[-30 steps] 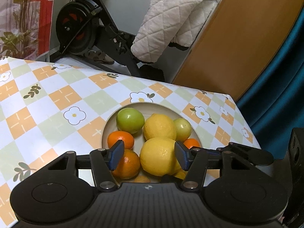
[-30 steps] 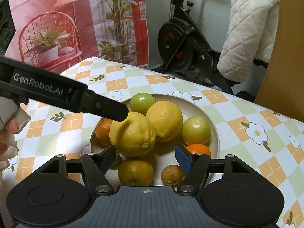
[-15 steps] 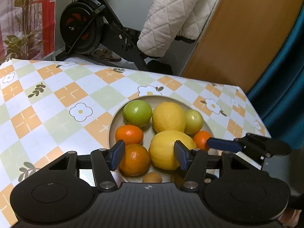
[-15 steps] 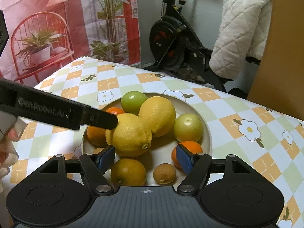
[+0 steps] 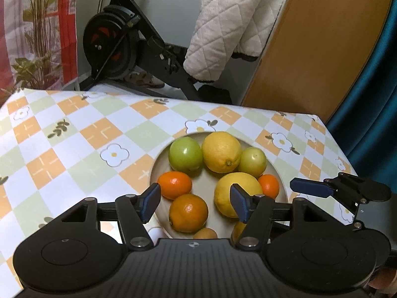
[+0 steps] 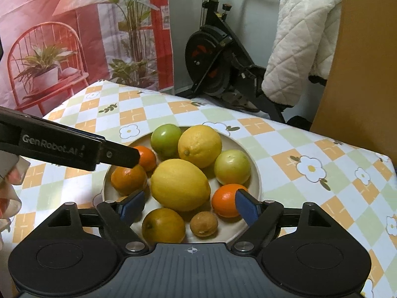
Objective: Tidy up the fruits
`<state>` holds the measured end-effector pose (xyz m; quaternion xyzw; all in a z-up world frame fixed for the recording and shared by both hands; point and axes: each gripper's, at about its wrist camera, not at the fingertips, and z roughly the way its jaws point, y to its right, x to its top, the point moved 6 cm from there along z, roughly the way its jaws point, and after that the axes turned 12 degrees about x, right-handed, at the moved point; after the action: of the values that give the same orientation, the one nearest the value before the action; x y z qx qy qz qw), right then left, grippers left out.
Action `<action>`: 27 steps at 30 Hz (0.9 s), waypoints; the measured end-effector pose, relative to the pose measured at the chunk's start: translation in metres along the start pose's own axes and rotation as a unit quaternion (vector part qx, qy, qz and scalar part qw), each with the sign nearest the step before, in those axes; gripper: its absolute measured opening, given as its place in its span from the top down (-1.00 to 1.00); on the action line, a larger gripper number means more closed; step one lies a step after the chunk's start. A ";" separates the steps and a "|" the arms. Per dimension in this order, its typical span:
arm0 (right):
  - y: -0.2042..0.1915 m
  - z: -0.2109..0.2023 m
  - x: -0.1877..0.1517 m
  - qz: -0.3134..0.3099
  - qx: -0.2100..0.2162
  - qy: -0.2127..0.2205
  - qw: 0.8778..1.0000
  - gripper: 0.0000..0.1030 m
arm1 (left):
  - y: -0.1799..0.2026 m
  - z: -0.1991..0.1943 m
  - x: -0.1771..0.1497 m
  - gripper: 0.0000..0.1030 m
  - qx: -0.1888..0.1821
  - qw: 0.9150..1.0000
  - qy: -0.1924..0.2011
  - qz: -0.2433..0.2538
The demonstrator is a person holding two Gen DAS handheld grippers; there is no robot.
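A beige plate (image 6: 254,173) on the checked tablecloth holds two lemons, two green fruits, several oranges and a small brown fruit (image 6: 204,224). The near lemon (image 6: 180,185) lies mid-plate; in the left wrist view it (image 5: 235,193) sits behind the right finger. My left gripper (image 5: 193,203) is open and empty above the plate's near edge, over an orange (image 5: 188,212). My right gripper (image 6: 189,206) is open and empty at the plate's near side. The left gripper's finger (image 6: 119,154) reaches over the plate's left edge in the right wrist view.
The tablecloth (image 5: 74,144) covers the table, with its far edge near an exercise bike (image 5: 119,42). A white quilted cover (image 5: 228,24) hangs by a wooden panel (image 5: 317,49). A teal curtain (image 5: 372,99) is on the right. The right gripper's finger (image 5: 312,188) shows beside the plate.
Both grippers have drawn back and up from the plate. The left gripper, earlier around the near lemon, is now clear of it. The lemon rests on the plate.
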<state>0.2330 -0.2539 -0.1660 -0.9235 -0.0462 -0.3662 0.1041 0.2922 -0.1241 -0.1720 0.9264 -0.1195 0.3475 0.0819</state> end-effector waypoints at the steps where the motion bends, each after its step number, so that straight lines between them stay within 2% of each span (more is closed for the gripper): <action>1: 0.000 -0.003 0.001 0.000 -0.002 0.003 1.000 -0.55 | 0.000 -0.003 0.001 -0.26 0.002 1.000 0.003 0.002; 4: -0.002 -0.012 0.004 0.001 -0.007 0.011 1.000 -0.63 | 0.002 -0.013 0.003 -0.28 0.006 1.000 0.014 0.008; 14: -0.005 -0.049 0.015 0.018 -0.021 0.051 0.998 -0.91 | -0.003 -0.058 0.015 -0.58 0.036 0.997 0.068 0.016; 18: -0.008 -0.066 0.019 0.023 -0.028 0.067 0.997 -0.96 | -0.008 -0.077 0.019 -0.67 0.060 0.994 0.089 0.010; 27: -0.025 -0.113 0.030 0.029 -0.056 0.111 0.992 -0.99 | -0.019 -0.129 0.028 -0.74 0.105 0.985 0.133 -0.013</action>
<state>0.1756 -0.2552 -0.0611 -0.8824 0.0126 -0.4655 0.0674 0.2377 -0.0804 -0.0584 0.8766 -0.0588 0.4775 0.0039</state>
